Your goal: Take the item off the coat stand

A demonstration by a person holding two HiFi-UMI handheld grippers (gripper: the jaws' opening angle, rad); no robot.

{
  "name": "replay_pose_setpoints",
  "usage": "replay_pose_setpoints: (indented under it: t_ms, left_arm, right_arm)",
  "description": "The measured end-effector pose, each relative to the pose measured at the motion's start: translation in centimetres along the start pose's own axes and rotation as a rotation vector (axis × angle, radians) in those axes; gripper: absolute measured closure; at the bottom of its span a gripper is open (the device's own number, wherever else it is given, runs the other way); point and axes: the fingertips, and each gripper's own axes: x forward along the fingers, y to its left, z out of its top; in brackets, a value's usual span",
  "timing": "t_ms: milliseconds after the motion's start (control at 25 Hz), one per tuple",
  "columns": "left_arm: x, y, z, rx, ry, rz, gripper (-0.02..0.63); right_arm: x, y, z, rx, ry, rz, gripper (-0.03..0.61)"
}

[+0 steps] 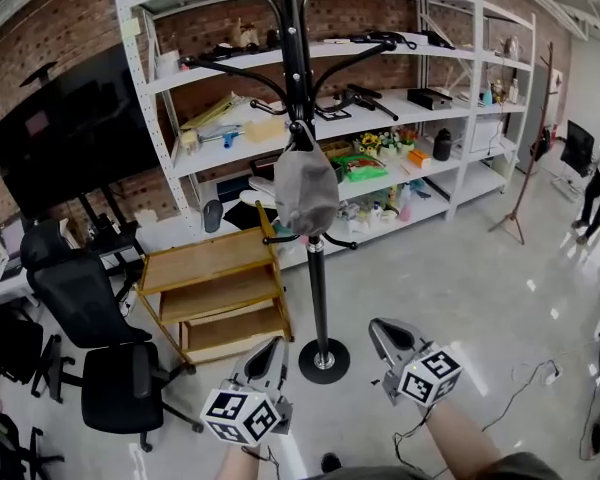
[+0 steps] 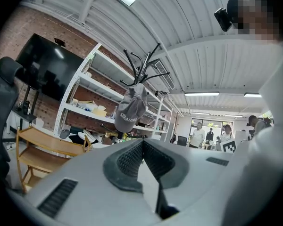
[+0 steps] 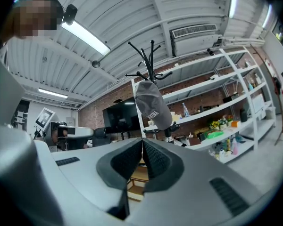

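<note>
A grey cap [image 1: 305,188] hangs on the black coat stand [image 1: 318,278], partway up its pole. The same cap [image 2: 130,109] shows in the left gripper view and as the cap [image 3: 153,104] in the right gripper view, ahead of each pair of jaws and apart from them. My left gripper [image 1: 270,354] is low in the head view, left of the stand's round base [image 1: 324,360], jaws pressed together and empty. My right gripper [image 1: 383,336] is just right of the base, also shut with nothing between its pads.
A low wooden shelf cart [image 1: 215,293] stands left of the stand. Black office chairs [image 1: 100,343] sit at the lower left. White shelving [image 1: 320,98] full of items runs behind. A second coat stand [image 1: 530,138] and a person [image 1: 595,193] are at the right; cables [image 1: 525,378] lie on the floor.
</note>
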Motion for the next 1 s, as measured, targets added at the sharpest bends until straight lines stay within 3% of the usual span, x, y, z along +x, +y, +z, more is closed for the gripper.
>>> replay_pose_setpoints:
  t_ms: [440, 720, 1000]
  left_arm:
    - [1.5, 1.9, 1.0, -0.012, -0.004, -0.043, 0.606]
    - [2.7, 1.5, 2.0, -0.005, -0.012, -0.053, 0.606]
    - [4.6, 3.1, 3.7, 0.018, -0.045, -0.008, 0.606]
  right_arm:
    - [1.1, 0.9, 0.0, 0.010, -0.025, -0.021, 0.569]
    - [2.2, -0.1, 3.1, -0.020, -0.074, -0.016, 0.569]
    - [6.1, -1.0, 5.6, -0.041, -0.112, 0.042, 0.569]
